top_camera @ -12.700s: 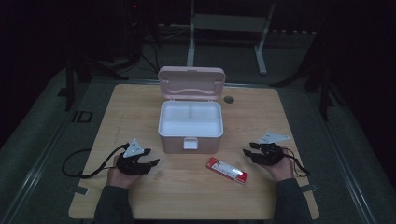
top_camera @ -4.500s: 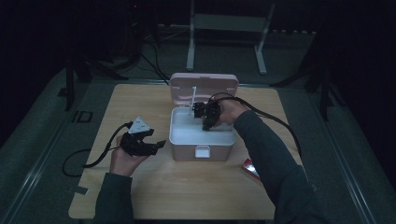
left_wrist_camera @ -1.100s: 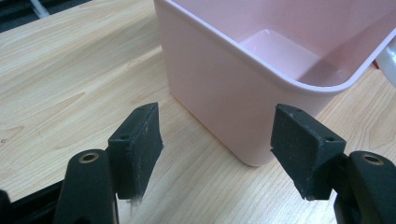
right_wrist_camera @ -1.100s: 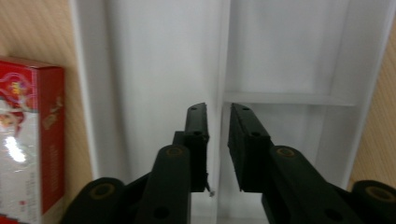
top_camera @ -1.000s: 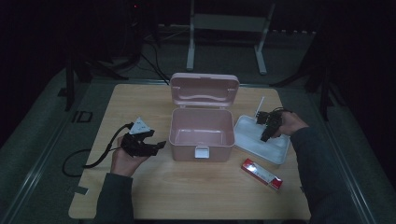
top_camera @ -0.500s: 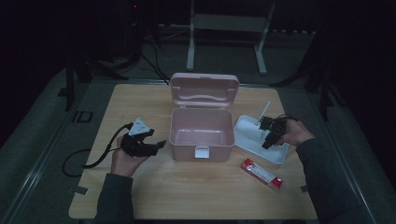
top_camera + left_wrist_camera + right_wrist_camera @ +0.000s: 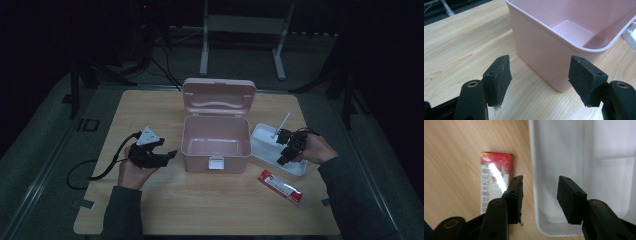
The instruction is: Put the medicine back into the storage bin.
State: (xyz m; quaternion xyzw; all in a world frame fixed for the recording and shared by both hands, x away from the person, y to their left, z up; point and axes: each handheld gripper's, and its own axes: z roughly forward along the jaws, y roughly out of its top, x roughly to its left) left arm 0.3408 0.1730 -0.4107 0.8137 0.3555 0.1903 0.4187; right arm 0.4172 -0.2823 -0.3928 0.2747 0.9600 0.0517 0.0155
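A pink box (image 7: 200, 162) stands mid-table with its lid (image 7: 218, 95) raised; its inside looks empty. A white tray (image 7: 262, 137) lies on the table just right of it. My right gripper (image 7: 281, 148) hovers at the tray's near corner. In the right gripper view my right gripper (image 7: 540, 195) straddles the wall of the tray (image 7: 564, 150) without touching it, and its jaws have just been opening. A red packet (image 7: 494, 175) lies beside the tray. My left gripper (image 7: 168, 148) stands open left of the box, and the left gripper view has my left gripper (image 7: 540, 75) aimed at the corner of the box (image 7: 536, 45).
The red packet (image 7: 280, 186) lies near the front right of the wooden table (image 7: 150, 210). A black cable (image 7: 95, 172) trails from the left gripper toward the table's left edge. A metal stand (image 7: 240, 30) rises on the floor beyond the far edge.
My right gripper has slid a little toward the near right over the white tray and its jaws have spread wider. The tray rests on the table. The left hand has stayed put.
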